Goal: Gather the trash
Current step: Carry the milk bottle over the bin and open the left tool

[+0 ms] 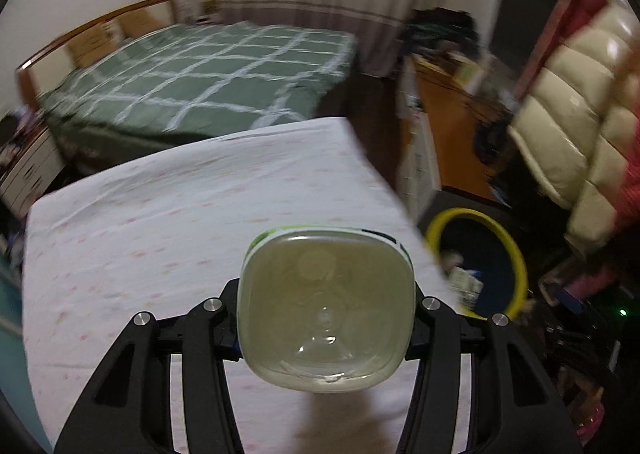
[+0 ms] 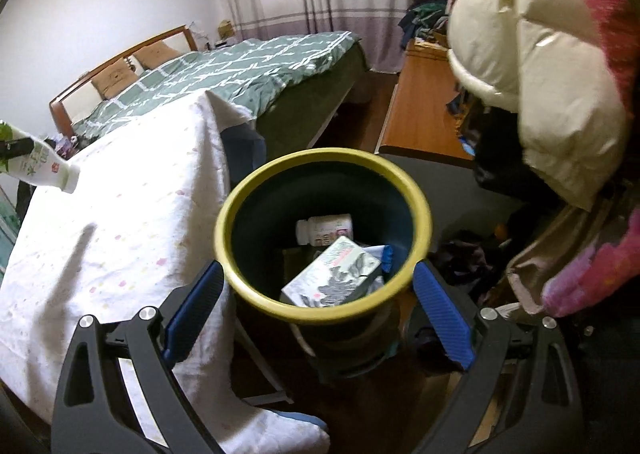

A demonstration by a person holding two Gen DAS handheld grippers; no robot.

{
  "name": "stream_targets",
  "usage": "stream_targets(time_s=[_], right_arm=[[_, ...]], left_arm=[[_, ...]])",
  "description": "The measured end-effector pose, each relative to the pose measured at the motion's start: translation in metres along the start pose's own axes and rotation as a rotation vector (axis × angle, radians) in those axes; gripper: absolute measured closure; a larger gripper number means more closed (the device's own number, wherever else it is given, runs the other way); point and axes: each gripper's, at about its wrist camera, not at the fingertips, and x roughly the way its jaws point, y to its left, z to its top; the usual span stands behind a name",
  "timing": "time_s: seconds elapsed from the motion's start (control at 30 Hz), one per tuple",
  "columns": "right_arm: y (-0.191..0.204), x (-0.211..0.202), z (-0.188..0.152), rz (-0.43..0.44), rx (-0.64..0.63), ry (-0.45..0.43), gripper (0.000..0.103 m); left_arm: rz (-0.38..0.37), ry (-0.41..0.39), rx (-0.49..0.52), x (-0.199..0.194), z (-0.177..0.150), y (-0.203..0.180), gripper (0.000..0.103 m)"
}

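Bedroom: white-clothed table (image 1: 180,214) before green bed (image 1: 200,74).
Left gripper (image 1: 326,318) pinches bottle (image 1: 326,310); right gripper (image 2: 318,314) spread around yellow-rimmed bin (image 2: 320,162).

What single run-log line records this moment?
left gripper: shut on white plastic drink bottle | right gripper: open, empty, above yellow-rimmed dark bin | bin holds white jar, printed box

Glossy translucent plastic bottle (image 1: 326,310); matt cloth table cover (image 1: 160,238); smooth plastic bin (image 2: 324,230).
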Motion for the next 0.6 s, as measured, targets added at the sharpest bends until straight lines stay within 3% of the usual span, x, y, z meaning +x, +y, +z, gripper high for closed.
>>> stream_targets(time_s=[0.33,0.6], right_arm=[[-0.05,-0.023,-0.014,-0.06,0.074,-0.022,0.012],[-0.07,-0.026,-0.024,-0.076,0.097,0.0,0.012]], left_arm=[[-0.202,0.05,0.233,0.042,0.011,-0.175,0.051],[-0.223,0.14,0.286,0.115,0.01,-0.241,0.051]])
